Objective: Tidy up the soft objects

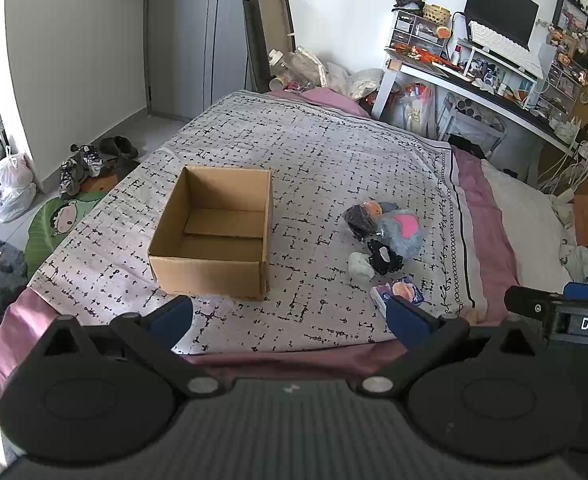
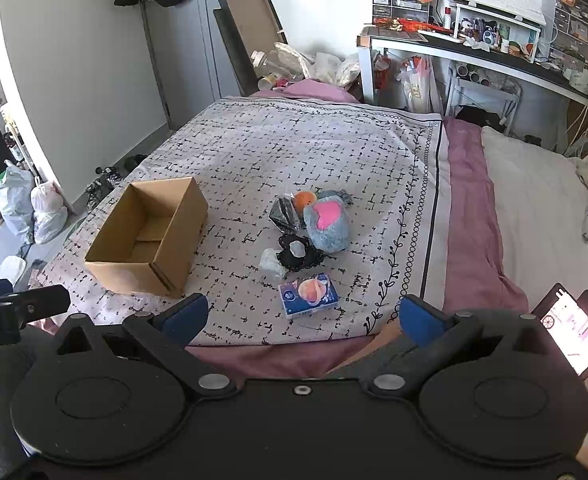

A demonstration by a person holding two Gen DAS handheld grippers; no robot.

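Observation:
An open, empty cardboard box sits on the patterned bedspread; it also shows in the right wrist view. To its right lies a pile of soft things: a grey plush with a pink heart, an orange ball, a dark bagged item, a black lace piece, a white bagged item and a blue tissue pack. My left gripper is open and empty, near the bed's front edge. My right gripper is open and empty, just before the tissue pack.
A white pillow lies on the bed's right side. A phone lies at the near right. A cluttered desk stands behind the bed. Shoes and plastic bags sit on the floor at left.

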